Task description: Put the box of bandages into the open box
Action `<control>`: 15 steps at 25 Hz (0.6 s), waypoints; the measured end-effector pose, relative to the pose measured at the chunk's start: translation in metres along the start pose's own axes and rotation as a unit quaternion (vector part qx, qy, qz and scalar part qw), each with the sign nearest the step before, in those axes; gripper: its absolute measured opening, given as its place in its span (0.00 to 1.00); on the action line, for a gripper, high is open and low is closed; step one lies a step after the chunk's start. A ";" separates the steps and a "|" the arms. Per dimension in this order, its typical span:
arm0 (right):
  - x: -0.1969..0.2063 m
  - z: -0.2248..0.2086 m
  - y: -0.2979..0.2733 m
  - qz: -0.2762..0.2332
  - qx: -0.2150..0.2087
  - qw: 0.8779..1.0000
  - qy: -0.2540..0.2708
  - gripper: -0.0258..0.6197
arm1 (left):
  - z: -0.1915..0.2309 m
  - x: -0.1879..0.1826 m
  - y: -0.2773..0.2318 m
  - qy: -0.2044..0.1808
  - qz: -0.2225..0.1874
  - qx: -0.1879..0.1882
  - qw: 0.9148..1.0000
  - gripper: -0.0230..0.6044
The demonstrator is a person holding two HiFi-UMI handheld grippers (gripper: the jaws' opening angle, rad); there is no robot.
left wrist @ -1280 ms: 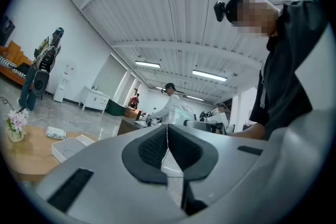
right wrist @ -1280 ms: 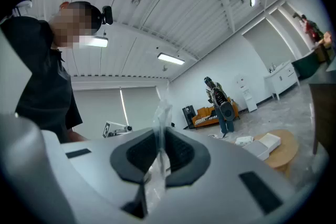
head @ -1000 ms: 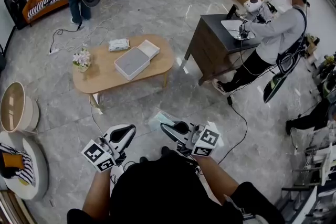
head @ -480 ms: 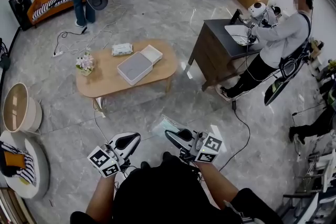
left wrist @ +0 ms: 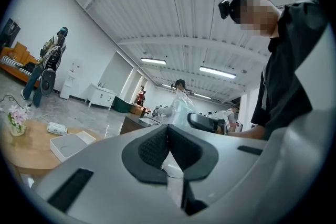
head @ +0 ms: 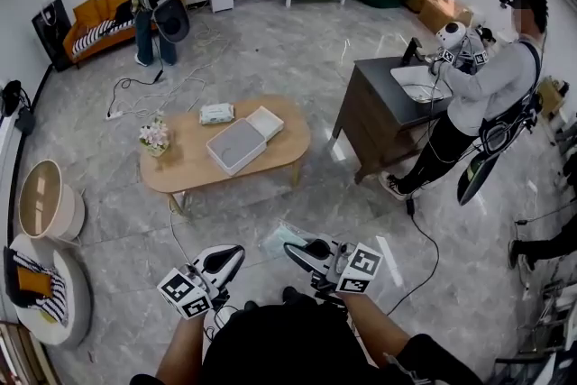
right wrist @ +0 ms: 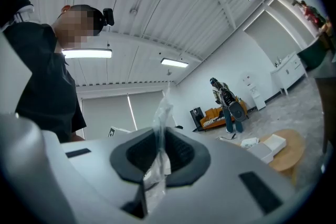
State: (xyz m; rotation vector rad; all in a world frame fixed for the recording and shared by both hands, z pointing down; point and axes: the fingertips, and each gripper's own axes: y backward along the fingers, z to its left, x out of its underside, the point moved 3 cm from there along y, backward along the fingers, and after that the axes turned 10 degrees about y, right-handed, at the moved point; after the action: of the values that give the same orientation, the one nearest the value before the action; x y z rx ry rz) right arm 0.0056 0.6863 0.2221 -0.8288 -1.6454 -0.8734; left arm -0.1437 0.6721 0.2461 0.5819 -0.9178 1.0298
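What the clear plastic bag (right wrist: 156,160) holds cannot be made out.

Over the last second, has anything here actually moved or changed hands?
Barely. The head view has tilted up a little, so the table sits lower in it. The right gripper still pinches the clear plastic bag; the left gripper keeps its jaws together, empty. Nothing taken or released.

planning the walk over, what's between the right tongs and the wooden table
Head view: just bare grey floor between the table and the clear bag the right tongs pinch.

Head view steeply down, gripper views upward, sharing table (head: 194,171)
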 end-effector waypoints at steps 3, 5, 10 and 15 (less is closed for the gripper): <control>-0.007 -0.015 0.014 -0.004 -0.008 1.000 -0.006 0.09 | -0.006 -0.002 -0.018 0.002 -0.004 -0.009 1.000 0.06; -0.006 -0.023 0.023 -0.001 -0.016 1.000 -0.010 0.09 | -0.008 0.001 -0.029 0.006 -0.008 -0.016 1.000 0.06; -0.002 -0.041 0.042 0.002 -0.033 0.999 -0.022 0.09 | -0.015 0.014 -0.056 0.019 -0.012 -0.027 0.999 0.06; 0.008 -0.055 0.055 0.004 -0.036 0.998 -0.048 0.09 | -0.017 0.020 -0.063 0.032 -0.019 -0.044 0.998 0.06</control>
State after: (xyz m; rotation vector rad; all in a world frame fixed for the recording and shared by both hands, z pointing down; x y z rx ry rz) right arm 0.0773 0.6665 0.2482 -0.9390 -1.7001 -0.9038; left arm -0.0756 0.6681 0.2551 0.4887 -0.8867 0.9641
